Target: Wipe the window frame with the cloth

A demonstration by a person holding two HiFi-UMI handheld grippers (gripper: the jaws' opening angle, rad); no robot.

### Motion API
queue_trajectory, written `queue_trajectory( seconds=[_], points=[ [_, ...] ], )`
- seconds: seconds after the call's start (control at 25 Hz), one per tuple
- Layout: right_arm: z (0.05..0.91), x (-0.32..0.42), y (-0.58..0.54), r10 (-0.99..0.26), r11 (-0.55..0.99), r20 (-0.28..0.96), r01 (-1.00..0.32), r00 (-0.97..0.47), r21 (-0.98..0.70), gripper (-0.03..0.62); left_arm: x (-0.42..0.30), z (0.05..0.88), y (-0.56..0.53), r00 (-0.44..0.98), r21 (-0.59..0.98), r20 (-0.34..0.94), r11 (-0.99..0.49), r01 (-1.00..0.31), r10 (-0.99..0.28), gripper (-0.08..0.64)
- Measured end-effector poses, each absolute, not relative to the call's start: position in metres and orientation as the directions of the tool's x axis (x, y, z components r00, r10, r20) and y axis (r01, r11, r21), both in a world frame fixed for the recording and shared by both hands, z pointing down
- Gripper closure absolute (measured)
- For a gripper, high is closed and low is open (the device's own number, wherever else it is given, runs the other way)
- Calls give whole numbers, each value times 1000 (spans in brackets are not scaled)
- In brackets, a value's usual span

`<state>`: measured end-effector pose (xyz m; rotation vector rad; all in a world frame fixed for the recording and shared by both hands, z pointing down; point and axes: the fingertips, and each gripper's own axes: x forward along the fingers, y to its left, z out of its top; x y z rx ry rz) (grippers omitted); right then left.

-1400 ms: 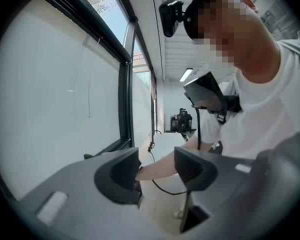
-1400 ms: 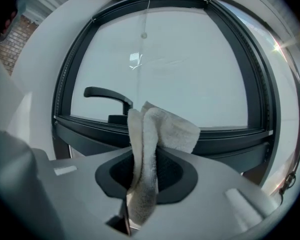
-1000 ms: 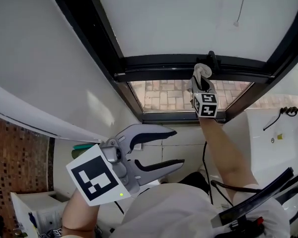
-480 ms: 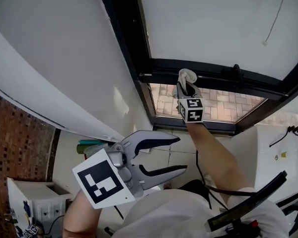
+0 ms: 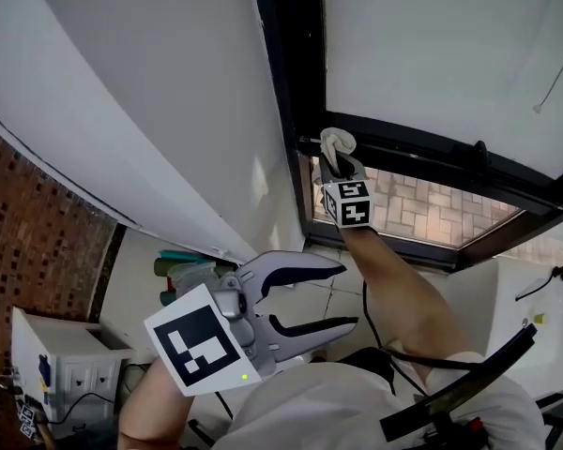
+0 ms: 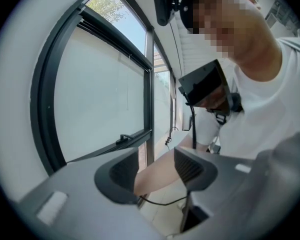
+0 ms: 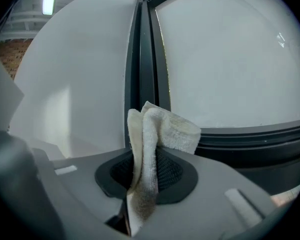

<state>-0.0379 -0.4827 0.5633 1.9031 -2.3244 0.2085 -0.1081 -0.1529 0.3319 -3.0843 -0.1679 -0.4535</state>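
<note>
A black window frame (image 5: pixel 298 54) runs up beside the white wall, and its horizontal bar (image 5: pixel 432 162) crosses to the right. My right gripper (image 5: pixel 336 154) is shut on a folded white cloth (image 5: pixel 336 142), which presses at the corner where bar meets upright. In the right gripper view the cloth (image 7: pixel 150 149) sticks up between the jaws before the frame (image 7: pixel 146 54). My left gripper (image 5: pixel 342 296) hangs low near the person's chest, open, with nothing between its fingers. In the left gripper view the left gripper (image 6: pixel 157 174) is open, the right forearm showing through the gap.
A black handle (image 5: pixel 479 154) sits on the horizontal bar to the right. Brick paving (image 5: pixel 432 212) shows through the lower opening. A white cabinet (image 5: pixel 61 364) stands at lower left, and a brick wall (image 5: pixel 38 232) at the left. A thin cord (image 5: pixel 555 68) hangs over the frosted pane.
The right gripper with the cloth has slid left along the horizontal bar, from near the handle to the frame's corner. The left gripper stays open in the same place.
</note>
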Motion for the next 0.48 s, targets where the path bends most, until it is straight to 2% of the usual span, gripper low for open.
queue_trajectory(
  seconds=[0.32,0.48],
  points=[
    [560,-35,-470,-953,228,204,-974,-222,10,518,-115,331,-158,959,-4,268,-996,93,89,318],
    [546,-43,-436,-926,328,252,-928,-280,174,519,-113,328,-155,965,-4,239,-994,112,108,318]
  ],
)
